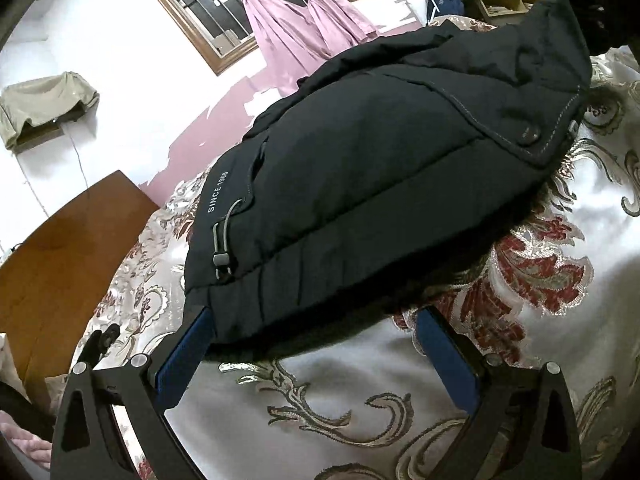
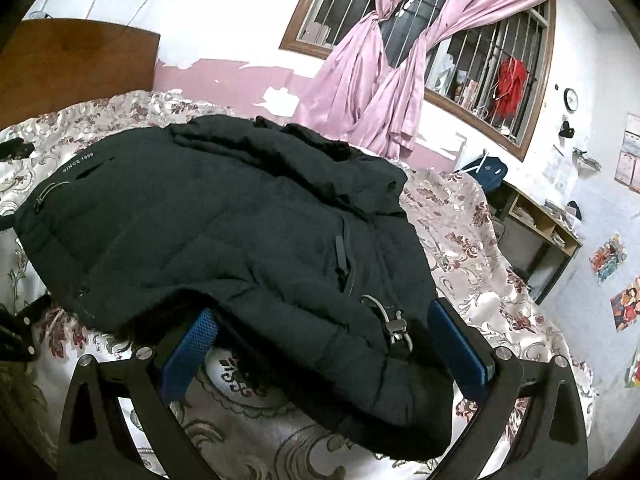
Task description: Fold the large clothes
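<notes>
We see a black padded jacket (image 1: 380, 184) heaped on the floral bedspread (image 1: 520, 360), our left gripper (image 1: 316, 316) spread wide at its hem, our right gripper (image 2: 320, 316) spread wide around a lower corner, pink curtains (image 2: 384, 80) behind.

I see a black padded jacket (image 1: 380, 184) with pale grey stitching and white "SINCE 1988" lettering. The bedspread (image 1: 400, 400) is silvery white with dark red and olive scrollwork. My gripper pads (image 1: 180, 360) are blue on black frames. The curtains (image 2: 380, 76) are pink.
</notes>
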`<state>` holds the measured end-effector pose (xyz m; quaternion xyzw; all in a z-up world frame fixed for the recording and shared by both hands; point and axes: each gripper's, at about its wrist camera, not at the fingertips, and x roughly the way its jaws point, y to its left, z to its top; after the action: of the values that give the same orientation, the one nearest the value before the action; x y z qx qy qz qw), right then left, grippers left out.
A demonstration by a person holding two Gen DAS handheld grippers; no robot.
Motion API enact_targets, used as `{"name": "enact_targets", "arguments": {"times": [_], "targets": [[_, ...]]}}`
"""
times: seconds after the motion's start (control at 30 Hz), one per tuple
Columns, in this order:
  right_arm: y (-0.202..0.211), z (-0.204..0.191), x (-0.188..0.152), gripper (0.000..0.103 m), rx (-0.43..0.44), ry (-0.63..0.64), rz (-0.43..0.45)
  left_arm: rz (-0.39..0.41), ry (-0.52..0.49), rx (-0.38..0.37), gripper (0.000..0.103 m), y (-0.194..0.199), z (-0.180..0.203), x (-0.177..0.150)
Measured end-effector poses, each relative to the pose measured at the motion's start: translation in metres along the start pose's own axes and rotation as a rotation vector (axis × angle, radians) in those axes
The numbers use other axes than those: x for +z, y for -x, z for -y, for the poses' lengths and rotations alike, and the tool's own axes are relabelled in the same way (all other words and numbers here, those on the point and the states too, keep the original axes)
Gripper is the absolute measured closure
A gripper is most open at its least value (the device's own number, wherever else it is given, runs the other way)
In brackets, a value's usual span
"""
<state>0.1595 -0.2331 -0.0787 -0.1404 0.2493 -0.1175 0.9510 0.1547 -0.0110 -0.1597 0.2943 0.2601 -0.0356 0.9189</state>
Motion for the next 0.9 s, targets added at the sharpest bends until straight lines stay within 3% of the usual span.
{"name": "enact_targets", "arguments": {"times": [0.1,0.2,0.33,0.53,0.77,0.9], "targets": [[-0.004,0.002,0.005,0.002,0.011,0.015,-0.010,0.015,-0.018,0.013,0.001,-0.004,0.000,0.000],[-0.001,-0.001,0.007,0.002,0.014,0.035,-0.016,0.020,-0.054,0.087,0.000,-0.011,0.006,-0.001],[0.005,-0.010,0.007,0.002,0.009,0.055,-0.030,0.006,-0.031,0.078,0.000,-0.016,0.002,0.000],[-0.008,-0.019,-0.008,0.002,-0.044,0.141,-0.126,-0.007,-0.026,0.162,0.000,-0.022,-0.002,0.001],[-0.020,-0.023,-0.017,0.002,-0.083,0.171,-0.208,0.003,-0.010,0.186,0.001,-0.027,-0.007,0.003],[-0.014,-0.028,-0.021,0.002,-0.121,0.174,-0.161,0.056,-0.052,0.246,0.003,-0.021,-0.001,0.003]]}}
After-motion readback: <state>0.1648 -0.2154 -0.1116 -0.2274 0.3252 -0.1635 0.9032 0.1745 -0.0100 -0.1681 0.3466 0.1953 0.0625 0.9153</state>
